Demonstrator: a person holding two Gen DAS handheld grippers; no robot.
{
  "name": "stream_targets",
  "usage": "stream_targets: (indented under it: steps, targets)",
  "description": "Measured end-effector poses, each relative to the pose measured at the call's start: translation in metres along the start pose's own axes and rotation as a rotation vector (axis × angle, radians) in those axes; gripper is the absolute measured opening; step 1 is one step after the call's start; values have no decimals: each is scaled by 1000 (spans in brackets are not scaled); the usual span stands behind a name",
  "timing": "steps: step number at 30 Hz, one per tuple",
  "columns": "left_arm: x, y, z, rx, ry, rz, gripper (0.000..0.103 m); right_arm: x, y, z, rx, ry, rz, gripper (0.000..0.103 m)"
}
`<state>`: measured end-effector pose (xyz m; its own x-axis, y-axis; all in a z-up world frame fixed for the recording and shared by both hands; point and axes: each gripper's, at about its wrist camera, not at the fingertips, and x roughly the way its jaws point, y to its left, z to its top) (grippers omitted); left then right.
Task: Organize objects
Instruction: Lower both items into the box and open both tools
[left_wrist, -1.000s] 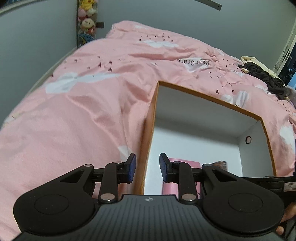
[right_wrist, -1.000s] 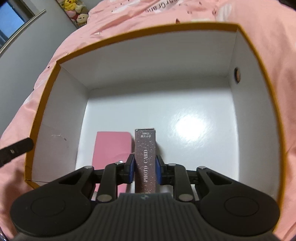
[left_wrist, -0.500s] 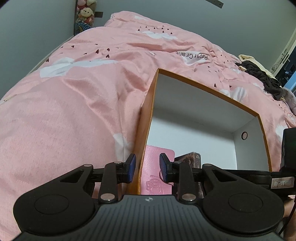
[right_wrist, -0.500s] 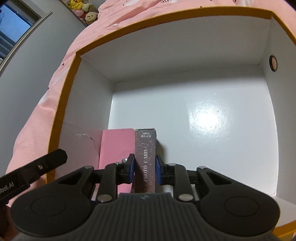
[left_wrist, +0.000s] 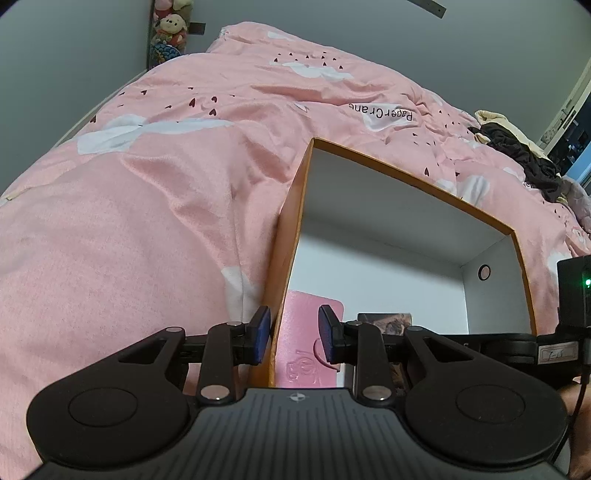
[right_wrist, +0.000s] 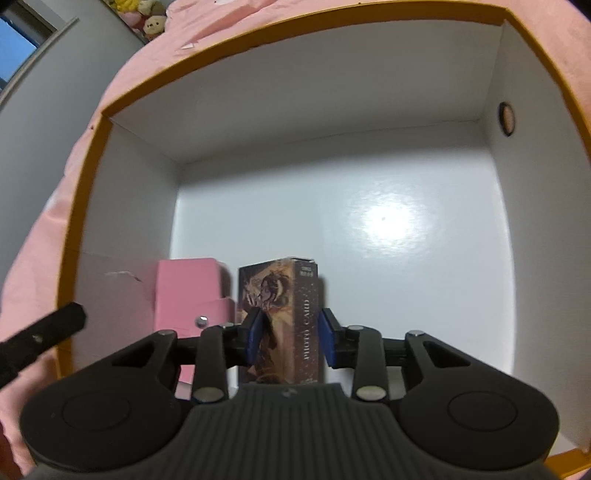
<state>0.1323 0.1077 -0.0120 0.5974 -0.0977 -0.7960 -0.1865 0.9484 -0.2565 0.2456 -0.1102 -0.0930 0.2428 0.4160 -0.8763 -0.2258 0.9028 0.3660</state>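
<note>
Since a second ago, the right gripper (right_wrist: 288, 338) has been spreading its fingers; the card box (right_wrist: 284, 317) between them stands upright on the storage box floor, apparently released. Lower left in the right view, a matte pink case (right_wrist: 186, 291) with a snap lies beside it, so both sit tidily in one corner. White glossy walls and an orange rim (right_wrist: 85, 206) frame them. The left gripper (left_wrist: 293, 334) straddles the cardboard wall (left_wrist: 286, 258), fingers apart, likely steadying it on the soft pink bedspread (left_wrist: 147, 221).
</note>
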Motion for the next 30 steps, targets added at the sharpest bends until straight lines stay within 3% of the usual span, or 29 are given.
stream_targets:
  steps: [2, 10, 14, 15, 23, 30]
  targets:
    - [-2, -1, 0, 1, -4, 1, 32, -2, -1, 0, -20, 5, -18, 42]
    - [-1, -1, 1, 7, -3, 7, 32, 5, 8, -3, -67, 49, -42, 43]
    - [-1, -1, 1, 6, -4, 7, 32, 10, 15, -9, -83, 56, -31, 26]
    - [-1, -1, 1, 7, -3, 10, 32, 12, 18, -11, -83, 59, -26, 26]
    - [-1, -3, 0, 13, -6, 17, 32, 10, 27, -15, -184, 26, -48, 26]
    - [-27, -7, -2, 48, -111, 65, 32, -14, 25, -19, -221, -63, -53, 34]
